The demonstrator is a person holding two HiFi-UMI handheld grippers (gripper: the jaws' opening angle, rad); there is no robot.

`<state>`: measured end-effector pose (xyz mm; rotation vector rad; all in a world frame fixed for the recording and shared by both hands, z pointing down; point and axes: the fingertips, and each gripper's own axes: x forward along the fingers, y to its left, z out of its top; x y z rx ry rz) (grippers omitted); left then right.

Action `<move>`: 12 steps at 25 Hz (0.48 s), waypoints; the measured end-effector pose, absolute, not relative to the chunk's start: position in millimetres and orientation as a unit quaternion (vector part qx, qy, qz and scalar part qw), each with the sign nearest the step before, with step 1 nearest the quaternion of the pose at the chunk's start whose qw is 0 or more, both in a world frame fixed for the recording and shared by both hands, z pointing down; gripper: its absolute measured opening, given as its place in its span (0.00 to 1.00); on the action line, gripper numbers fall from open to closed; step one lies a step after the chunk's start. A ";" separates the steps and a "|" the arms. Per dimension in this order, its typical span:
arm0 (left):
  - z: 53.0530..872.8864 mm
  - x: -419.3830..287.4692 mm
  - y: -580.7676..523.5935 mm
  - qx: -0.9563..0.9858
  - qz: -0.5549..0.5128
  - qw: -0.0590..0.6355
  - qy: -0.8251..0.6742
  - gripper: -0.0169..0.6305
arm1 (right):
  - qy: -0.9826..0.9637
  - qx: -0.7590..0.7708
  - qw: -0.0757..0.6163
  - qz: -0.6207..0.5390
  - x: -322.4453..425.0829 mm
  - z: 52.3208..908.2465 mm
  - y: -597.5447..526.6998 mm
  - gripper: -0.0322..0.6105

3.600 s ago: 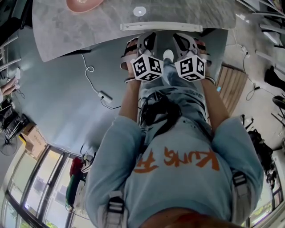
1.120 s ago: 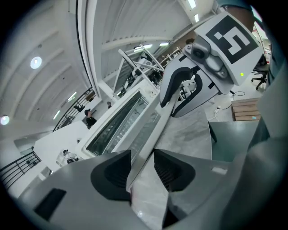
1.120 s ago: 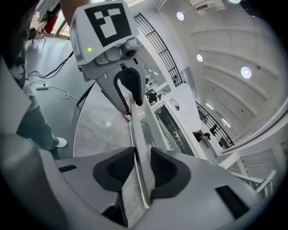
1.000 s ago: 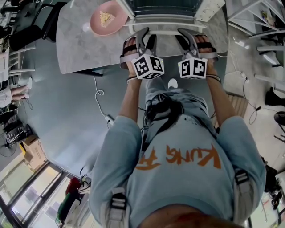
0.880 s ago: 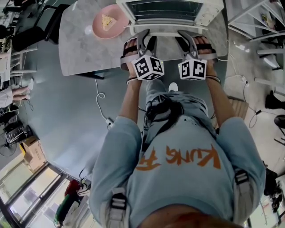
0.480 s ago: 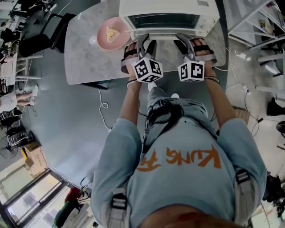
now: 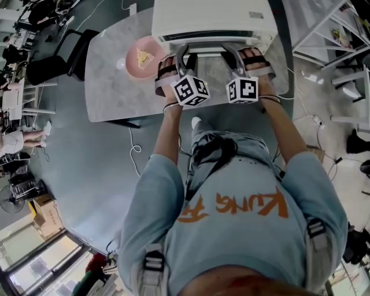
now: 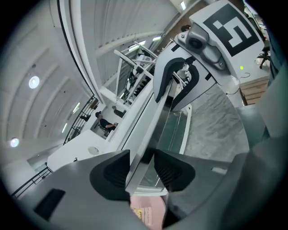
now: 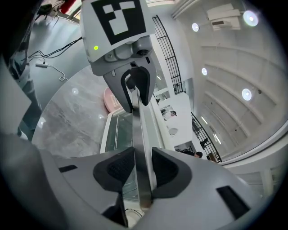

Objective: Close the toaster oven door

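A white toaster oven stands at the far side of a grey marble table. Its glass door is tipped up almost against the oven's front. The door's long bar handle runs between both grippers. My left gripper is shut on the handle near its left end. My right gripper has the handle between its pads, which press on it while the jaws are closing. Each gripper view shows the other gripper further along the bar.
A pink plate with a piece of food sits on the table left of the oven. A black chair stands at the left. White shelf frames stand at the right. A cable lies on the floor.
The oven door has swung from lying flat open up to nearly shut. Both grippers went forward and up with the handle, and the oven now shows more fully in the head view.
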<state>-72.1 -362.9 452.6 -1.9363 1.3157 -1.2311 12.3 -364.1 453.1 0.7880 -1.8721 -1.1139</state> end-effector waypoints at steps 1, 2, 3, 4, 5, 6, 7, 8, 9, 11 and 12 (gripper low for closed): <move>451.7 -72.0 -366.9 -0.708 -0.452 0.248 0.482 0.27 | -0.739 0.312 0.402 -0.441 12.4 452.3 -368.2 0.21; 451.1 -72.2 -371.2 -0.707 -0.454 0.251 0.480 0.27 | -0.738 0.312 0.404 -0.441 12.2 451.7 -372.6 0.21; 450.5 -72.7 -375.5 -0.706 -0.456 0.254 0.479 0.27 | -0.737 0.312 0.406 -0.441 11.7 451.2 -377.1 0.21; 450.0 -73.5 -379.4 -0.705 -0.457 0.255 0.478 0.26 | -0.735 0.313 0.407 -0.443 11.0 450.9 -381.2 0.21; 449.4 -74.0 -382.7 -0.705 -0.458 0.256 0.477 0.27 | -0.733 0.315 0.407 -0.445 10.5 450.5 -384.7 0.21; 448.7 -74.3 -385.4 -0.705 -0.459 0.256 0.476 0.27 | -0.731 0.316 0.408 -0.447 10.3 450.0 -387.7 0.21; 448.0 -74.3 -387.8 -0.705 -0.459 0.257 0.475 0.27 | -0.728 0.318 0.409 -0.449 10.4 449.7 -390.3 0.21; 447.7 -74.3 -389.9 -0.705 -0.459 0.258 0.475 0.27 | -0.725 0.319 0.410 -0.451 10.4 449.5 -392.6 0.21; 447.6 -74.4 -391.7 -0.705 -0.459 0.260 0.475 0.27 | -0.723 0.321 0.411 -0.453 10.4 449.3 -394.6 0.21; 447.2 -74.6 -394.1 -0.702 -0.457 0.266 0.476 0.27 | -0.719 0.325 0.411 -0.456 10.1 448.5 -397.4 0.21; 446.9 -74.6 -394.5 -0.701 -0.456 0.269 0.478 0.27 | -0.718 0.327 0.411 -0.457 10.1 448.1 -398.0 0.21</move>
